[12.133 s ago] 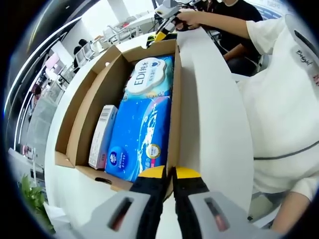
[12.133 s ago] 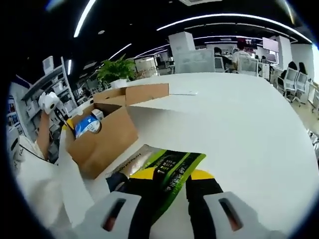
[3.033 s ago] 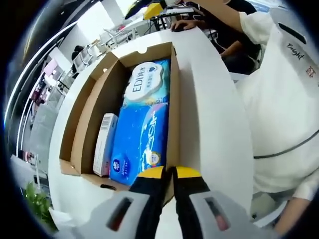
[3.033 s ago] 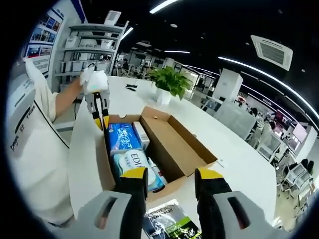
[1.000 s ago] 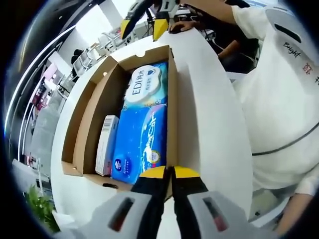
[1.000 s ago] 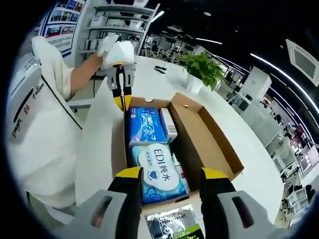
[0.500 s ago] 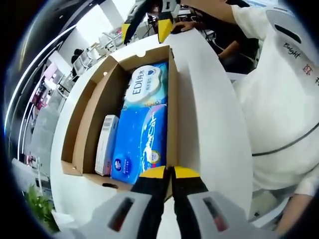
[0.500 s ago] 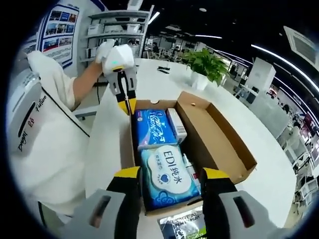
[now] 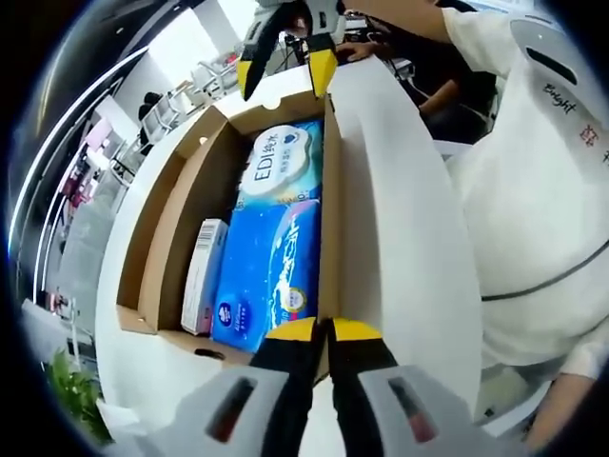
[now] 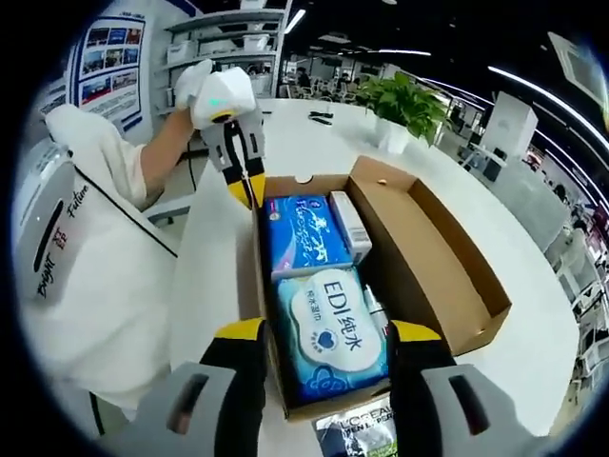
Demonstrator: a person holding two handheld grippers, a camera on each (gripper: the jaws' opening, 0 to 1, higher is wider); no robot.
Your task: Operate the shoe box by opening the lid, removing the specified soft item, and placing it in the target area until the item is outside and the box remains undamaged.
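Right gripper view: wipes pack [image 10: 332,335] between fingers [image 10: 244,354]

Right hand-held gripper [image 10: 324,347] jaws spread wide over EDI wipes pack [image 10: 333,333] in open shoe box [image 10: 433,243]. Blue tissue pack [image 10: 303,233] beyond it. Left hand-held gripper [image 10: 249,195] pinches box's far corner. Dark packet [image 10: 357,433] on white counter [image 10: 528,352].
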